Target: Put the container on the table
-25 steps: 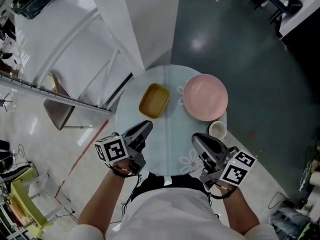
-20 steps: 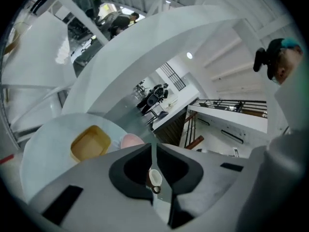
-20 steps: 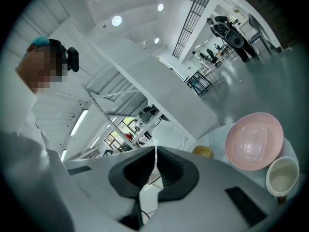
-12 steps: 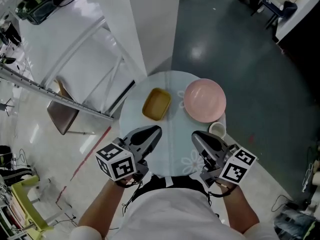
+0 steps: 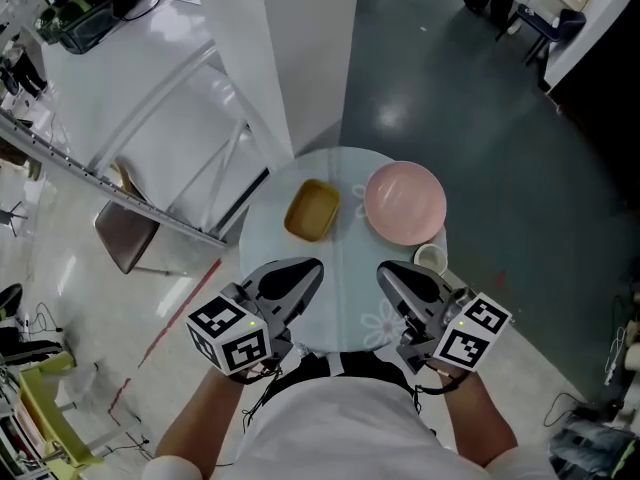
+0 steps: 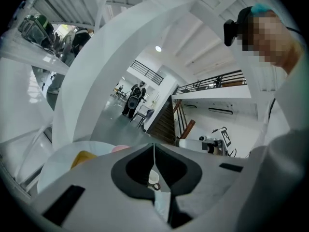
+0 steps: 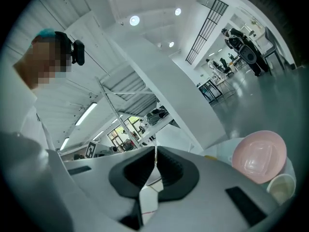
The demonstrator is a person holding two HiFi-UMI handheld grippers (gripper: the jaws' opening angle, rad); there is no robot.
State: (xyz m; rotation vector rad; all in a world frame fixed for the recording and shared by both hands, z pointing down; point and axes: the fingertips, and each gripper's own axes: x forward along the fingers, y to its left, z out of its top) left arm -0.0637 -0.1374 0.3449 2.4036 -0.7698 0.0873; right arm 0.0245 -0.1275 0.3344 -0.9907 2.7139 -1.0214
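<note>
- Since a second before, the left gripper (image 5: 310,267) had come up beside the table's near edge and rolled, so its marker cube sat lower and nearer the person, and its jaws had drawn together.
- The right gripper (image 5: 386,271) had risen only a little and kept its place at the near right of the table.
- The yellow container (image 5: 312,209) had not shifted; it lay on the round table (image 5: 345,248), left of the pink plate (image 5: 405,201) and apart from it.
- In the left gripper view the left gripper's (image 6: 154,147) jaws were clenched tip to tip with nothing between them; in the right gripper view the right gripper's (image 7: 155,152) jaws met the same way, also empty.
- The table top was pale, glossy and printed with white flower outlines.
- The container was a shallow, smooth tray with rounded corners and a low rim.
- The plate was round, matt pink and shallow, and a small white cup (image 5: 431,259) stood just beside its near edge.
- Both grippers had grey shells with dark pads inside the jaws.
- The container lay flat, open side up, its long axis running away from the person, the far end leaning slightly toward the plate.
</note>
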